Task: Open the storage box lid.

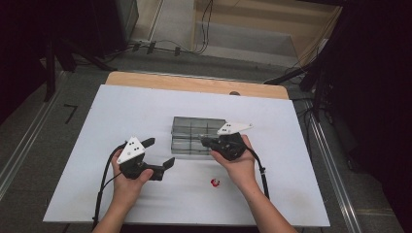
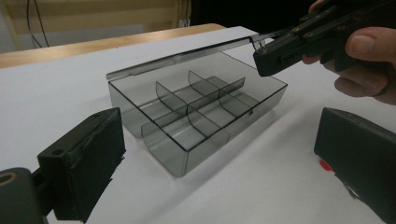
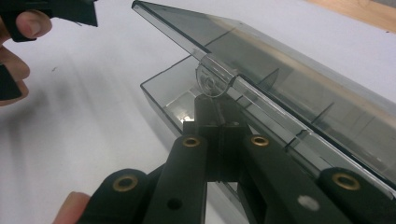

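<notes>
White table (image 1: 121, 111): right hand-held gripper (image 3: 212, 100) pinches lid tab (image 3: 211, 80).

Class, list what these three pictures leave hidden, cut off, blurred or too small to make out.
- Small red thing: too small in the high view; cut off behind the left gripper's finger in the left gripper view.
- Box lid: its far end runs off the right gripper view's edge.
- Lid tab: the right gripper covers part of it.
</notes>
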`<action>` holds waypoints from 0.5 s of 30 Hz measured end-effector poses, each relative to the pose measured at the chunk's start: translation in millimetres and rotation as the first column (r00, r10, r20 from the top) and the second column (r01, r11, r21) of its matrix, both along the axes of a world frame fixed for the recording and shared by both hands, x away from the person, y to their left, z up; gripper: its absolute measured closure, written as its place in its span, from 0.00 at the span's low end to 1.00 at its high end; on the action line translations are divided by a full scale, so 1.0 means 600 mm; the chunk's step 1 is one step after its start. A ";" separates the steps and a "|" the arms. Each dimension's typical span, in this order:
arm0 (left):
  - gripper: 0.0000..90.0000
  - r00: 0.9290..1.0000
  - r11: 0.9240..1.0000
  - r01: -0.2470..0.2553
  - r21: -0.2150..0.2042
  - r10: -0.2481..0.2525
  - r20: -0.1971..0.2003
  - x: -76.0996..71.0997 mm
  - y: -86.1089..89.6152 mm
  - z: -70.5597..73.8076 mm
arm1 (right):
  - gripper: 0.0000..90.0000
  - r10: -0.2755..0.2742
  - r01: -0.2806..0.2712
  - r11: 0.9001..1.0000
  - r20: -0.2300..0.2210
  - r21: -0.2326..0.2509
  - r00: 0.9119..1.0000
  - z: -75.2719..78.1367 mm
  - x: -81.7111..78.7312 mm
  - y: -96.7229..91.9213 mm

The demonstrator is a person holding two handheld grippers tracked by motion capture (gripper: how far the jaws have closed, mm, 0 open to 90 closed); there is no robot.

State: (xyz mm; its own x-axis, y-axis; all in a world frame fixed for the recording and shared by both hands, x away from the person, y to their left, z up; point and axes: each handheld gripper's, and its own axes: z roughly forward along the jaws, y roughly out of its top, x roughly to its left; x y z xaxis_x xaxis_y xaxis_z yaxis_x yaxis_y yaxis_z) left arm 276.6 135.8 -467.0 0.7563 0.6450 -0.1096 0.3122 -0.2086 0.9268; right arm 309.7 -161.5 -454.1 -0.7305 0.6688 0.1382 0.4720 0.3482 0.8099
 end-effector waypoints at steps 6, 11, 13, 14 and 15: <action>0.02 1.000 0.999 -0.024 0.040 0.025 -0.008 0.029 -0.015 0.010 | 0.98 -0.001 0.001 1.000 0.006 -0.003 1.000 0.009 0.006 -0.001; 0.02 0.999 0.999 -0.026 0.039 0.027 -0.022 0.053 -0.022 0.013 | 0.98 -0.001 0.001 1.000 0.013 -0.003 1.000 0.016 0.010 -0.001; 0.02 0.999 0.999 -0.024 0.033 0.025 -0.024 0.060 -0.024 0.013 | 0.98 -0.002 0.002 1.000 0.014 -0.003 1.000 0.019 0.012 -0.002; 0.03 0.999 0.999 -0.021 0.035 0.022 -0.027 0.064 -0.024 0.013 | 0.98 -0.001 0.001 1.000 0.019 -0.002 1.000 0.022 0.015 -0.002; 0.04 0.999 0.999 -0.024 0.030 0.024 -0.026 0.070 -0.028 0.012 | 0.98 0.000 0.000 1.000 0.019 -0.001 1.000 0.022 0.016 -0.002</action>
State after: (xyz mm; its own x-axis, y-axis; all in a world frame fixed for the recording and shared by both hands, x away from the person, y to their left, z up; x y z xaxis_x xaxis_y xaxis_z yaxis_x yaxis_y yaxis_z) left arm 318.8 119.2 -459.8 0.7377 0.6662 -0.1096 0.3415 -0.2282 0.9118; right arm 319.2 -162.7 -440.7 -0.7330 0.6689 0.1236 0.4564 0.3489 0.8185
